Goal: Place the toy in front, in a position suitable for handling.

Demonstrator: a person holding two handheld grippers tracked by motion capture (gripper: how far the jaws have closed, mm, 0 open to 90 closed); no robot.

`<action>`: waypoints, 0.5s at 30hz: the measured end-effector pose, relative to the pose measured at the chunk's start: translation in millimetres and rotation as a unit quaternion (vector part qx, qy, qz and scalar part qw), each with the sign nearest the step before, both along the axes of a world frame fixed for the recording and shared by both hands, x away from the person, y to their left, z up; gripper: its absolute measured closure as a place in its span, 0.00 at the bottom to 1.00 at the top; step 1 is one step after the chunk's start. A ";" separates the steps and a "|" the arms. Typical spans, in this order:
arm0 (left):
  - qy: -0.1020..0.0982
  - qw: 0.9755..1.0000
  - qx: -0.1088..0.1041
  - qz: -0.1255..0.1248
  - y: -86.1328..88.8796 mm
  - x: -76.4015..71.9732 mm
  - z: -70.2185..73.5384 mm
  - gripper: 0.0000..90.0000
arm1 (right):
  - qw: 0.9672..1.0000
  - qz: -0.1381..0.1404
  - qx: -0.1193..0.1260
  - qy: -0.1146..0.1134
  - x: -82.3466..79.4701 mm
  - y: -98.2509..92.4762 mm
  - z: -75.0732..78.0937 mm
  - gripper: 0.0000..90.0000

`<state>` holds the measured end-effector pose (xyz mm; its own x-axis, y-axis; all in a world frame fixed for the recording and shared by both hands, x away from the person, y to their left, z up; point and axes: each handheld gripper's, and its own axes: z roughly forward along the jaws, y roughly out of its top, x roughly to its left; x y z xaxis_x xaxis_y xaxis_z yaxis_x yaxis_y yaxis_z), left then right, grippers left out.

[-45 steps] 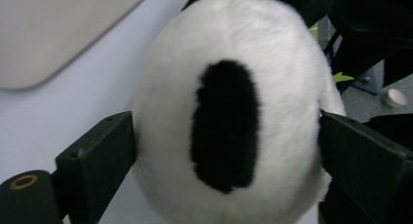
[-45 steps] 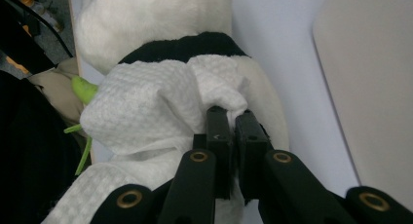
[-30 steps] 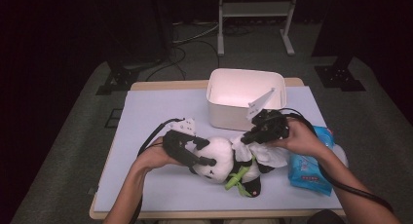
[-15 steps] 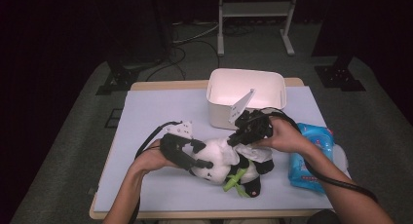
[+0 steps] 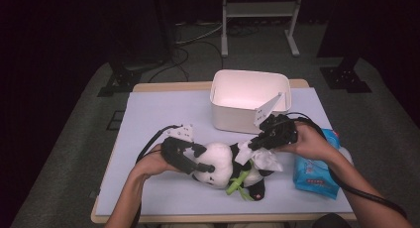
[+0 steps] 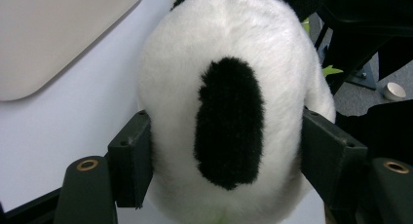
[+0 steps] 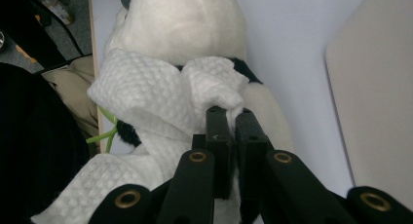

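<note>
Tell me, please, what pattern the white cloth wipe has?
The white cloth wipe has a fine embossed waffle-like texture, plain white, clearest in the right gripper view.

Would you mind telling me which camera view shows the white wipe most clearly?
The right gripper view: the wipe lies draped over the panda, its edge pinched in the right gripper. The high view shows it small beside that gripper. The left gripper view shows the panda's head instead.

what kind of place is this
Probably a recording studio or lab, not a home: one covered table under bright light, dark surroundings, cables and a metal stand on the carpet behind.
</note>
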<state>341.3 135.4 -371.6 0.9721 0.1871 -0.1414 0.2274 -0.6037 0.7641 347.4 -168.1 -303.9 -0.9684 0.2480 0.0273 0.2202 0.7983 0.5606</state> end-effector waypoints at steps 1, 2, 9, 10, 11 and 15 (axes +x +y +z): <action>0.000 1.000 0.000 0.000 0.0 0.0 0.0 0.32 | 1.000 -0.002 0.001 0.002 -0.2 -2.0 -0.7 0.95; 0.001 1.000 -0.001 0.001 0.2 -0.1 -0.4 0.32 | 1.000 -0.002 0.003 0.003 -0.2 -3.8 -1.4 0.95; 0.000 1.000 -0.002 0.000 1.1 -0.2 -1.3 0.32 | 1.000 -0.008 0.008 0.003 -2.3 -11.4 -2.6 0.95; 0.000 1.000 -0.003 0.000 1.1 -0.3 -1.5 0.32 | 1.000 -0.010 0.010 0.005 -2.7 -12.0 -3.0 0.95; 0.000 1.000 -0.003 0.000 1.1 -0.3 -1.5 0.32 | 1.000 -0.010 0.010 0.005 -2.7 -12.0 -3.0 0.95; 0.001 1.000 -0.006 0.002 0.6 -1.1 -1.8 0.32 | 1.000 -0.012 0.007 0.004 -2.8 -14.3 -2.3 0.95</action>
<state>340.2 136.1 -373.3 0.9710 0.1898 -0.1454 0.2314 -0.5933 0.7710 344.6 -182.5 -306.3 -0.9618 0.2709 0.0389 0.2442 0.7853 0.5690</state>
